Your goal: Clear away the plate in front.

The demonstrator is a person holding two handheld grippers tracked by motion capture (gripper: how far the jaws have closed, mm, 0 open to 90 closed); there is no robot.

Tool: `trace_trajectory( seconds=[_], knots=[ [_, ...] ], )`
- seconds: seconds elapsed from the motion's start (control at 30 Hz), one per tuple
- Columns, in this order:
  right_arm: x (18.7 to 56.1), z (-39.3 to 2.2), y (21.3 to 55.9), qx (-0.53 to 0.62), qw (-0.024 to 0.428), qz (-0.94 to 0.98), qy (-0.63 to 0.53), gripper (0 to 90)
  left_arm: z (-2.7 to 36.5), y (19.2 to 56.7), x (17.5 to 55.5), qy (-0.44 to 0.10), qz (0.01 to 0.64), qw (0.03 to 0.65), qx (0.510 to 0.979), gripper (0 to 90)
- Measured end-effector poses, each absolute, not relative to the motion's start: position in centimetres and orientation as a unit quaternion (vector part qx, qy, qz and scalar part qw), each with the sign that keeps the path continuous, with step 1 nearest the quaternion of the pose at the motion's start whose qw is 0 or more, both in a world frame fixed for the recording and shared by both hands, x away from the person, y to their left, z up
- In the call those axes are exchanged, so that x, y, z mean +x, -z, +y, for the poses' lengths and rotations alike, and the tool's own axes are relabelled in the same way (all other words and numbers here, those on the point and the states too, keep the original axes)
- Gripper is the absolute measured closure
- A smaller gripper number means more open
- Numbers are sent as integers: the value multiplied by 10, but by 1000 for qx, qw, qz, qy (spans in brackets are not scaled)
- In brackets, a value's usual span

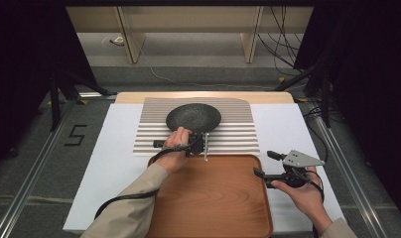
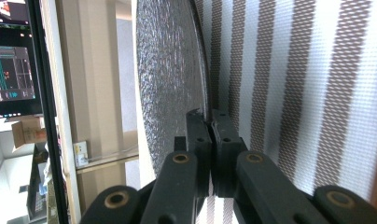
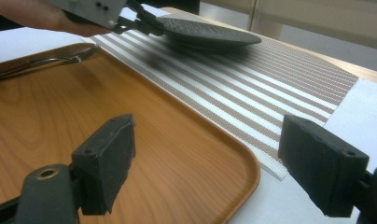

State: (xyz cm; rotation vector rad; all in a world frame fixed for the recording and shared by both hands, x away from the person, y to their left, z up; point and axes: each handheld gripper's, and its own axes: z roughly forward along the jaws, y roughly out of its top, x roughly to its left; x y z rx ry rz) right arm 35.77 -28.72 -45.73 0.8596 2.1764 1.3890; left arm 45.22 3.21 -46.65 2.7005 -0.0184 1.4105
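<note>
While the left tool (image 1: 202,140) pinches the six o'clock rim of the dark speckled plate (image 1: 193,117) on the striped mat (image 1: 238,131), the right tool (image 1: 265,163) hangs wide apart at the wooden tray's (image 1: 213,198) three o'clock edge.

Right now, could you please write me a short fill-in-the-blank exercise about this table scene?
1. The left gripper is shut on the rim of the dark ____.
2. The plate is over the ____ placemat.
3. The right gripper has its jaws ____.
4. The wooden ____ lies nearest the person.

Missing words: plate; striped; open; tray
</note>
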Motion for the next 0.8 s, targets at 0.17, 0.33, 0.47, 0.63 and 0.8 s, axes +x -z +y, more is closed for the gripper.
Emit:
trace_trajectory(
  seconds=[0.17,0.33,0.47,0.63,0.8],
  knots=[
    [358,-287,457,308,209,783,-499,198,38,460,437,-471,-12,53,881,879],
    [358,-286,457,308,209,783,-498,198,45,453,417,-480,-30,52,875,879],
    [358,-286,457,308,210,783,-498,198,51,446,395,-479,-38,60,875,878],
    [358,-285,457,307,210,784,-497,198,57,438,370,-479,-50,62,874,879],
    [358,-284,457,306,211,784,-497,198,60,432,342,-475,-60,66,876,878]
  ],
)
